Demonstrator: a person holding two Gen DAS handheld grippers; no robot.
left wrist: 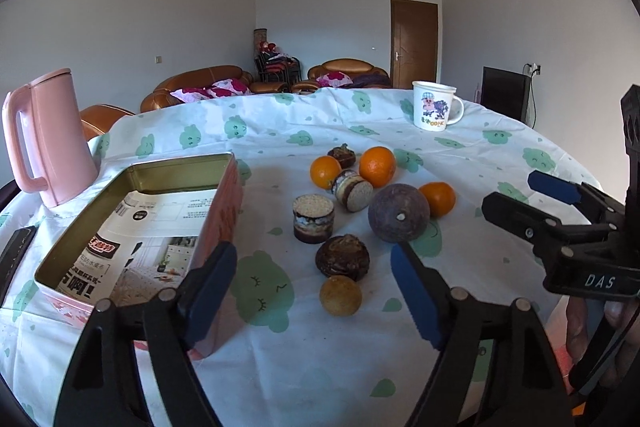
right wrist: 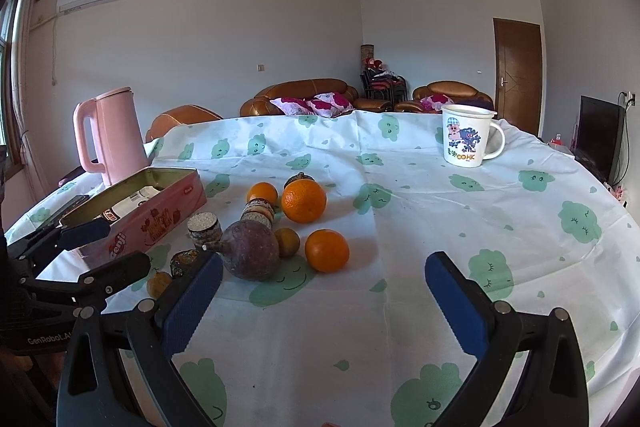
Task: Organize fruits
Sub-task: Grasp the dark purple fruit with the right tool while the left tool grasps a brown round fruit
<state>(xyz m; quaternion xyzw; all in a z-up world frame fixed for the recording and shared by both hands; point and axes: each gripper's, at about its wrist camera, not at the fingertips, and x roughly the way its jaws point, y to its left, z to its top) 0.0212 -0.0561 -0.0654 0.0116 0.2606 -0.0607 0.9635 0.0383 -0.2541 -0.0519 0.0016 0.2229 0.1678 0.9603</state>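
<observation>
Right gripper (right wrist: 324, 303) fingers hide brown fruit (right wrist: 159, 283) (partly).

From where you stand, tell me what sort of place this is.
Most likely a home living room. Brown leather sofas with pink floral cushions line the far wall, and a TV stands at the right. The near table, under a cloud-print cloth, holds a pink kettle and a cartoon mug.

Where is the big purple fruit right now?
The purple fruit sits on the tablecloth mid-pile in both views, an orange just right of it and the tin box further left.
</observation>
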